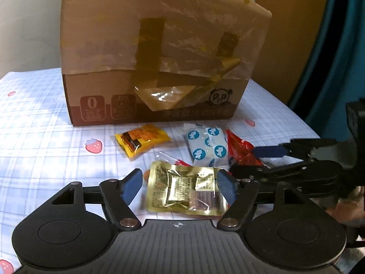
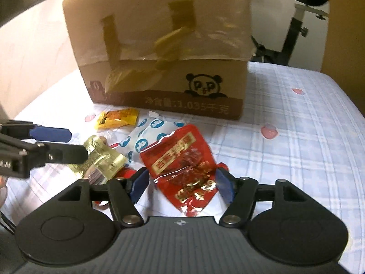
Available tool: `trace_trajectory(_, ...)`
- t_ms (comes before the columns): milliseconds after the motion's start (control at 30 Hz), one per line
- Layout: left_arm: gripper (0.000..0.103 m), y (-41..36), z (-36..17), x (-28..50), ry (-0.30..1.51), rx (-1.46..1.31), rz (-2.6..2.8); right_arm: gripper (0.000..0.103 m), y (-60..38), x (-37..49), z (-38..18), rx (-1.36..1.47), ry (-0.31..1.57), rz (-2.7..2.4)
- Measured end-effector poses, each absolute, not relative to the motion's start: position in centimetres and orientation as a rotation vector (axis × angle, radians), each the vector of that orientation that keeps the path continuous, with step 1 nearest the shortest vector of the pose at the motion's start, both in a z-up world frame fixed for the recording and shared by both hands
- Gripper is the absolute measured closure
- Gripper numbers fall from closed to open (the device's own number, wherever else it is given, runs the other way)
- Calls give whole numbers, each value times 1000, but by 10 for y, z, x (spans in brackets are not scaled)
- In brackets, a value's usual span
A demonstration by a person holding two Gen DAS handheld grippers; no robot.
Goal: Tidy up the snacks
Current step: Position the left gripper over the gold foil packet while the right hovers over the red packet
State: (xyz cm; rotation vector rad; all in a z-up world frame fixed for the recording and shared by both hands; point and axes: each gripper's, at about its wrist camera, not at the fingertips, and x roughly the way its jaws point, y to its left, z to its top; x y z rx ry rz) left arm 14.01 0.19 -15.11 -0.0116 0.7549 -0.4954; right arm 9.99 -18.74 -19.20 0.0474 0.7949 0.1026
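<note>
A gold foil snack packet (image 1: 184, 188) lies on the checked cloth between the open fingers of my left gripper (image 1: 179, 186); it also shows in the right wrist view (image 2: 102, 159). A red snack packet (image 2: 184, 162) lies between the open fingers of my right gripper (image 2: 182, 182); in the left wrist view it (image 1: 241, 150) sits under the right gripper's fingers (image 1: 271, 151). A white packet with blue dots (image 1: 207, 146) and a yellow packet (image 1: 141, 140) lie behind them. A taped cardboard box (image 1: 159, 68) stands behind the snacks.
The table has a blue checked cloth with strawberries (image 1: 45, 137). A wooden panel (image 1: 285, 34) and blue curtain (image 1: 342, 57) stand at right. An exercise bike (image 2: 296, 22) stands behind the table.
</note>
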Motion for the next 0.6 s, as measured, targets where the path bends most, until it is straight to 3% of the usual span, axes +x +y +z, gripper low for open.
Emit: trace_trajectory(600, 29, 8, -168, 132, 798, -17, -432, 30, -178, 103, -201, -16, 729, 133)
